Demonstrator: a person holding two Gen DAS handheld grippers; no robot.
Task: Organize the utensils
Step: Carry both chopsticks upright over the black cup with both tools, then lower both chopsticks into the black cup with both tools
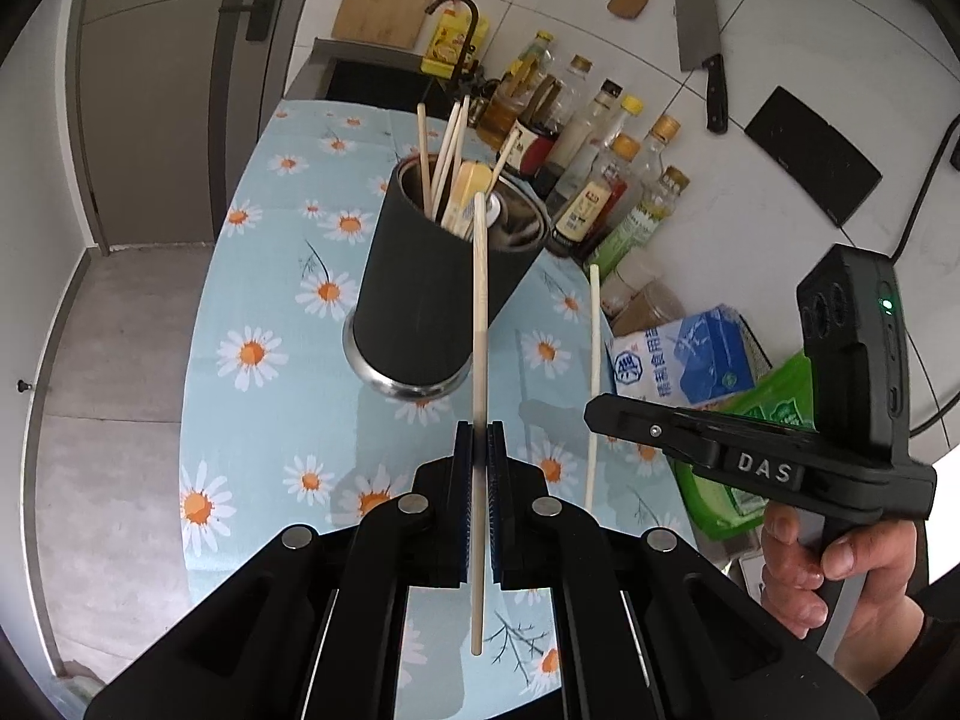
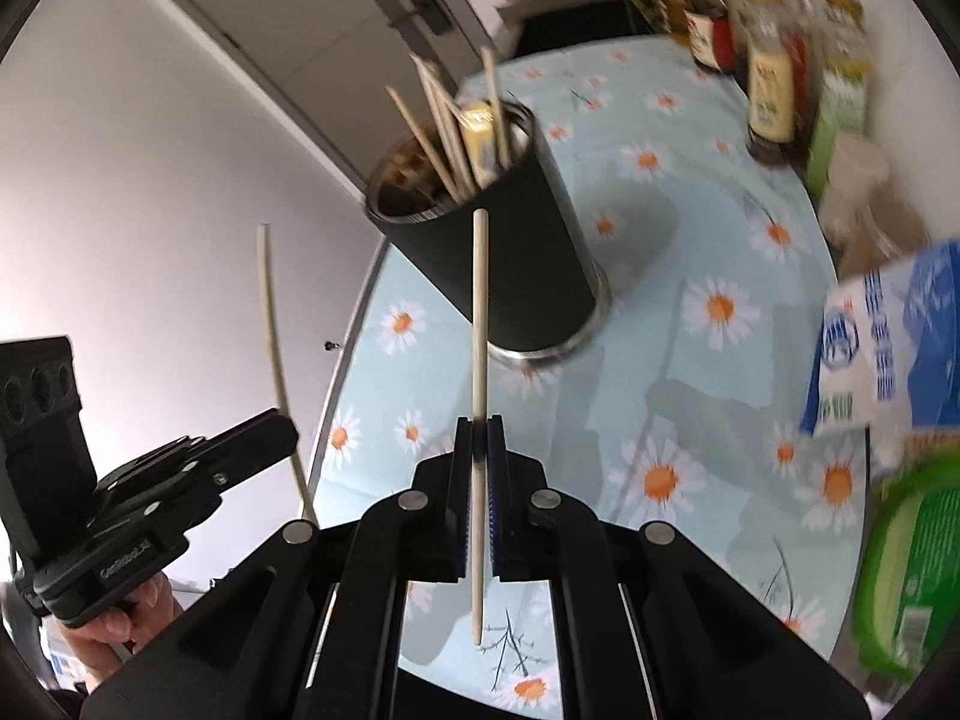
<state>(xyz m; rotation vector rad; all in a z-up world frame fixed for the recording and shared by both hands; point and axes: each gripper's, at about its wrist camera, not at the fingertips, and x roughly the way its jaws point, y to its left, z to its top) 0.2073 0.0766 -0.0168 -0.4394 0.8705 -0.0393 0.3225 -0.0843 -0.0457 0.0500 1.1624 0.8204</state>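
Jaws shut, 1 chopstick (image 1: pixel 480 324) clamped between each

Black left gripper (image 1: pixel 479 438), right gripper (image 2: pixel 479 432) — blue pads, silver screws.

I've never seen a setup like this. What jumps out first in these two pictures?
Each hand-held claw is shut on one pale chopstick: the left claw on the left chopstick, the right claw on the right chopstick. Just beyond them a dark holder, already full of chopsticks, stands on a daisy-print tablecloth. A row of bottles lines the tiled wall behind it.
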